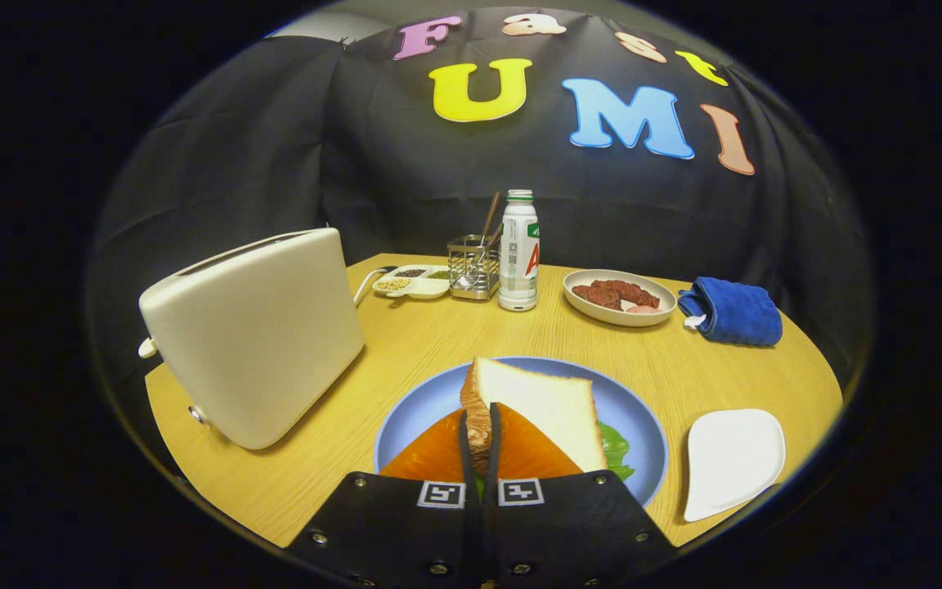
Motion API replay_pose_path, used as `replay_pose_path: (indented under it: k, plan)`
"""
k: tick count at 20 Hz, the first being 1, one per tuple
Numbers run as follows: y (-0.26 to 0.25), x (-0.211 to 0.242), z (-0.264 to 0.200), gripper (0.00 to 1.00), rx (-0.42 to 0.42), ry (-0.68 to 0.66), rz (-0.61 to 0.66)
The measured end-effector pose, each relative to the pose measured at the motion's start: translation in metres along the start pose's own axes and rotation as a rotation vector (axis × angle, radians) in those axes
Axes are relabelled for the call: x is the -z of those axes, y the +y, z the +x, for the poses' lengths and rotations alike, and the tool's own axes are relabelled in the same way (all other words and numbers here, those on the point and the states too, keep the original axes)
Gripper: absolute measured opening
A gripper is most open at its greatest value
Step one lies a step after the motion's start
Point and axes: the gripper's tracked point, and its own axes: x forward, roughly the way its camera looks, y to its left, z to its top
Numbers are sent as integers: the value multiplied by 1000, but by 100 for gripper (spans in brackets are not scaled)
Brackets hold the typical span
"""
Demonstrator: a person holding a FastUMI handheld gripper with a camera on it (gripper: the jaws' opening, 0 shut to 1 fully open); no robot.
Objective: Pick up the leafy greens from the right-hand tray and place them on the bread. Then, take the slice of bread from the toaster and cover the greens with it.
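My gripper [479, 425] hangs low over the blue plate [643, 417], shut on the crust edge of a white bread slice [545, 405]. The slice lies tilted over the plate, its far end stretching beyond my fingers. Leafy greens [614, 450] stick out from under the slice's right side. Whatever lies beneath the greens is hidden by the slice and my fingers. The cream toaster [258, 335] stands to the left of the plate, and no bread shows above its slot. The white right-hand tray [733, 462] sits just right of the plate with nothing on it.
Along the back of the wooden table stand a divided seasoning dish [414, 282], a wire utensil rack [473, 266], a white bottle [518, 254], a bowl of meat [618, 296] and a folded blue cloth [731, 311]. The toaster stands close to the plate's left rim.
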Motion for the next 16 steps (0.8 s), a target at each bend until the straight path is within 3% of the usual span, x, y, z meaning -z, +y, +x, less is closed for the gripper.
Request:
replay_pose_path:
  k: [8, 11, 14, 16]
  plan:
    - [5, 4, -1, 1, -33, 35, 24]
    - [10, 5, -2, 9, -62, 40, 55]
    - [16, 6, -5, 30, -97, 54, 87]
    - [18, 8, -4, 31, -112, 65, 114]
